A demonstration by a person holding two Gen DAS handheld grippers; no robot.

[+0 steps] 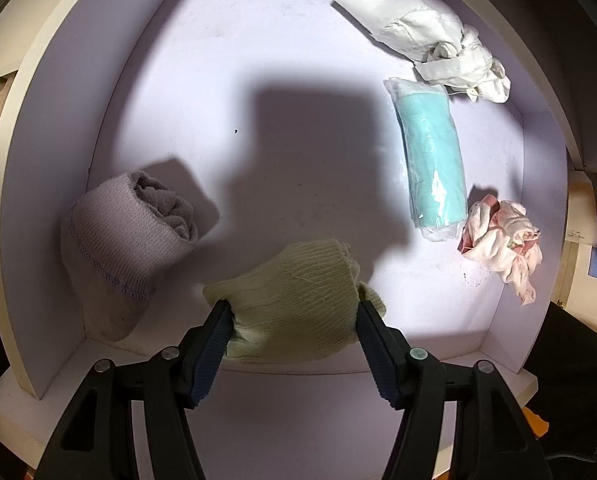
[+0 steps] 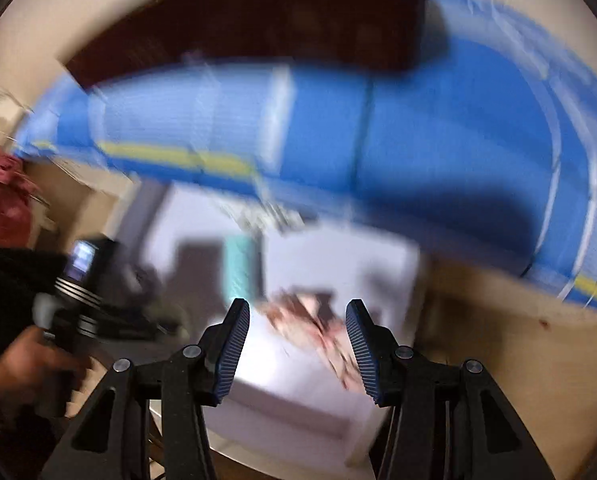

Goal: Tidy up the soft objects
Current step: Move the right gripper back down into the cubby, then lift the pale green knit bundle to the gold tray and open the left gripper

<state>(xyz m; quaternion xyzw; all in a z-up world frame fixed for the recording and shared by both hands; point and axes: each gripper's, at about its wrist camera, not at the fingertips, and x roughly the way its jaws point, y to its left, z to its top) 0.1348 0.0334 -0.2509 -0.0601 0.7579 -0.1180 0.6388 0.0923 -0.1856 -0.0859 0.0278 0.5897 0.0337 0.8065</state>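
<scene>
Left gripper (image 1: 294, 312): clamped on the yellow knit sock (image 1: 294, 300), near the box's (image 1: 258, 364) front wall.
Right gripper (image 2: 297, 316): parted, nothing held; blurred pink cloth (image 2: 310, 320) is seen below.
Handling: soft, light, compressible; mid-body is best gripped.
Clearance: box centre is left bare.
</scene>
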